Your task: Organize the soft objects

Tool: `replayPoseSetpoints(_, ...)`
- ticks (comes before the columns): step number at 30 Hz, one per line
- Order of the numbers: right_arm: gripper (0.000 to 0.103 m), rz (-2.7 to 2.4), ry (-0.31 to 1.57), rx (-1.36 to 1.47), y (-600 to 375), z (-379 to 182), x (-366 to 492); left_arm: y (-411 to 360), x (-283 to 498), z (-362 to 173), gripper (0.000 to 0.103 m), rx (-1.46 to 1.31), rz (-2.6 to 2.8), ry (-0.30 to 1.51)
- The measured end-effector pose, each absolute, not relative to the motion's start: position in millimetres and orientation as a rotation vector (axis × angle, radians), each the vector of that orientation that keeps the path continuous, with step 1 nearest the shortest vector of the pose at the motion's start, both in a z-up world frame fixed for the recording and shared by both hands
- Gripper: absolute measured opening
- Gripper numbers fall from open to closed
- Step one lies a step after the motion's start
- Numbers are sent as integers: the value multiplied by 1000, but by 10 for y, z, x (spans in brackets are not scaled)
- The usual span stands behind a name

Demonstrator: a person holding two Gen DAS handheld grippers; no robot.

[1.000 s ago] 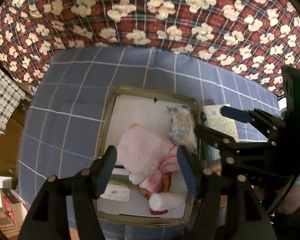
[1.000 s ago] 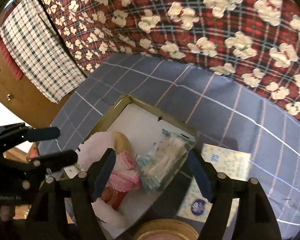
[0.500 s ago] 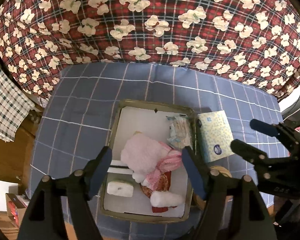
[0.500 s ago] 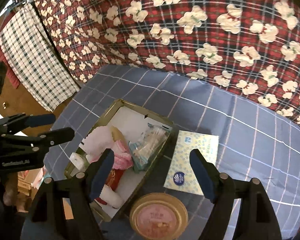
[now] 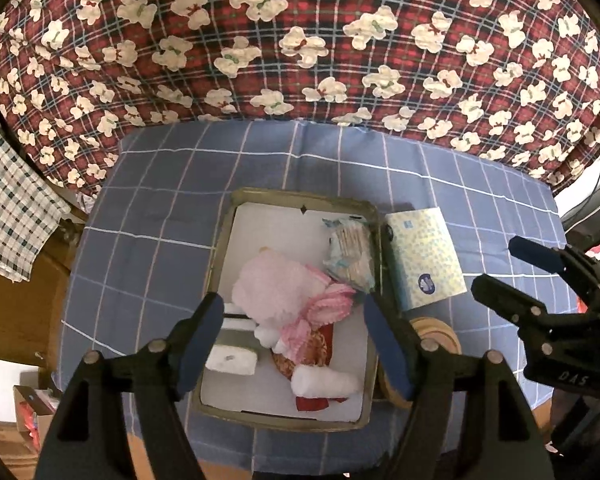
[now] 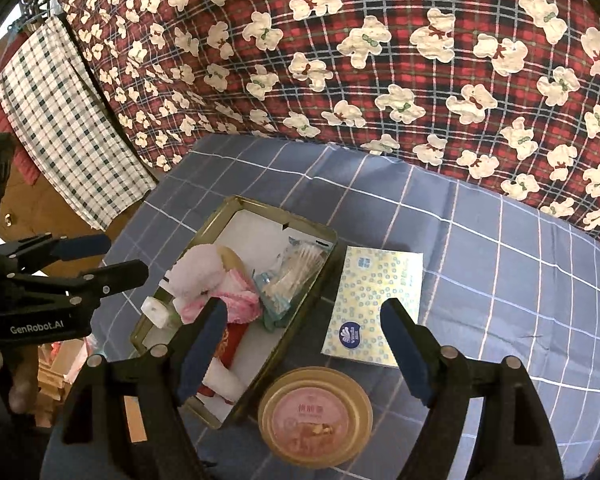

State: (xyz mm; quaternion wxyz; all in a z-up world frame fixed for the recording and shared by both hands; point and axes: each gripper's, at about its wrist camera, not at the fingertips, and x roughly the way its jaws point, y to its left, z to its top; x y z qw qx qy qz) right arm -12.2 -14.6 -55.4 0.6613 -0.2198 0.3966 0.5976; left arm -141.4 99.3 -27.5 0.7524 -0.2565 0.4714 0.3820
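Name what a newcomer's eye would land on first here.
The red plaid bear-print cloth fills the background behind the blue checked tablecloth. At centre sits a tin tray crowded with a pink plush and small packets, a tissue pack lying just outside it.

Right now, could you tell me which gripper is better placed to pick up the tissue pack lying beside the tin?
Probably the right gripper: open, empty, framing the tissue pack. The left gripper hangs over the tin.

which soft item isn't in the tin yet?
The yellow tissue pack, flat on the blue cloth beside the tin. The pink plush and cotton swab bag lie inside.
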Motion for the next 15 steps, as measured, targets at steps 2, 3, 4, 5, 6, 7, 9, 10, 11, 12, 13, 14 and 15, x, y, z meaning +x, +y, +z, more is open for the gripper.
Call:
replayPoseSetpoints(2,81,1354,895,-493,-161,-545,-125,993,-1412,-274,73,-559,834,1030)
replayPoseSetpoints(3,81,1354,894,-492,-170,-542,-134,992,-1413,-272,73,-559,834,1031)
replayPoseSetpoints(4,81,1354,894,-492,-170,-539,-135,997,-1411,-272,73,-561,834,1029)
replayPoseSetpoints(5,81,1353,894,-493,-179,-540,-144,989,-1413,-272,74,-563,830,1031)
replayPoseSetpoints(6,81,1352,895,-493,-180,-537,-143,984,-1412,-273,74,-564,827,1032)
replayPoseSetpoints(7,81,1352,894,-493,-171,-536,-138,970,-1417,-276,74,-564,825,1033)
replayPoseSetpoints(9,81,1350,892,-496,-183,-529,-154,943,-1425,-283,74,-564,821,1037)
replayPoseSetpoints(10,81,1351,892,-494,-186,-534,-151,935,-1432,-283,74,-565,820,1038)
replayPoseSetpoints(11,81,1351,890,-494,-191,-530,-160,930,-1439,-282,74,-564,820,1039)
replayPoseSetpoints(12,81,1351,890,-494,-192,-536,-158,927,-1443,-282,74,-565,820,1038)
replayPoseSetpoints(13,81,1351,890,-494,-197,-538,-163,926,-1443,-284,74,-564,819,1039)
replayPoseSetpoints(14,81,1351,890,-495,-197,-538,-163,923,-1444,-284,74,-563,819,1040)
replayPoseSetpoints(15,81,1351,890,-495,-199,-537,-170,933,-1439,-282,74,-562,820,1039)
